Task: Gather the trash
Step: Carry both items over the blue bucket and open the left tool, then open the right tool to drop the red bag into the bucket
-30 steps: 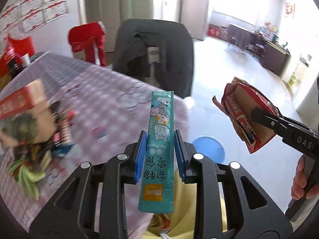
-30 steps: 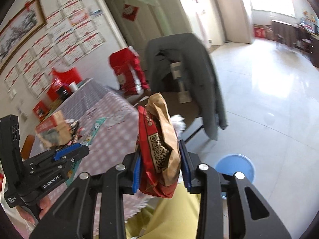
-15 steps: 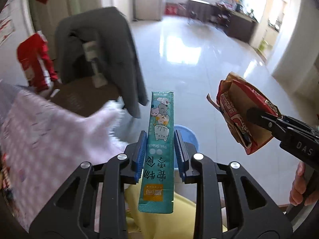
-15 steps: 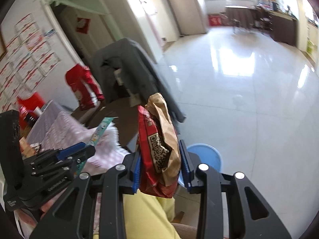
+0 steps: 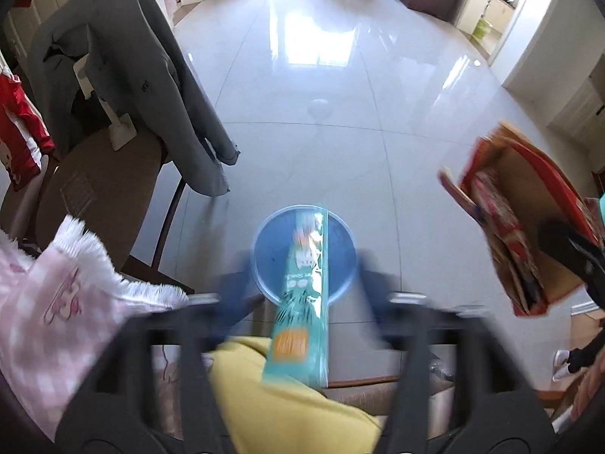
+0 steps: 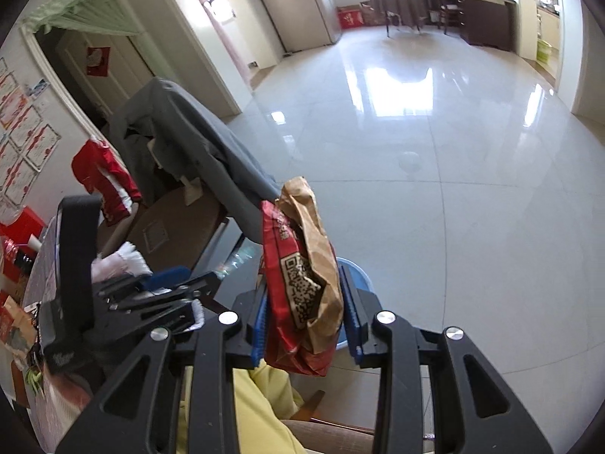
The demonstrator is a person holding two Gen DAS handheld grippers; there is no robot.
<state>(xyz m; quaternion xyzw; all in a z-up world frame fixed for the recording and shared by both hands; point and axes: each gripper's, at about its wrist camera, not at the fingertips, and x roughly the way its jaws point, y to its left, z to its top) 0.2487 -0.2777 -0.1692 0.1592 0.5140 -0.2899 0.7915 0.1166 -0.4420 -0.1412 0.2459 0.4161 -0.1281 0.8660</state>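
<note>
Teal wrapper loose between opening jaws, above blue bin

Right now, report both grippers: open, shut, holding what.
Left gripper: fingers opening, teal snack stick loose between them, over the blue bin.
Right gripper: shut on the red snack bag.

Glossy tiled floor; smooth plastic bin; glossy foil wrapper; crumpled paper bag.
</note>
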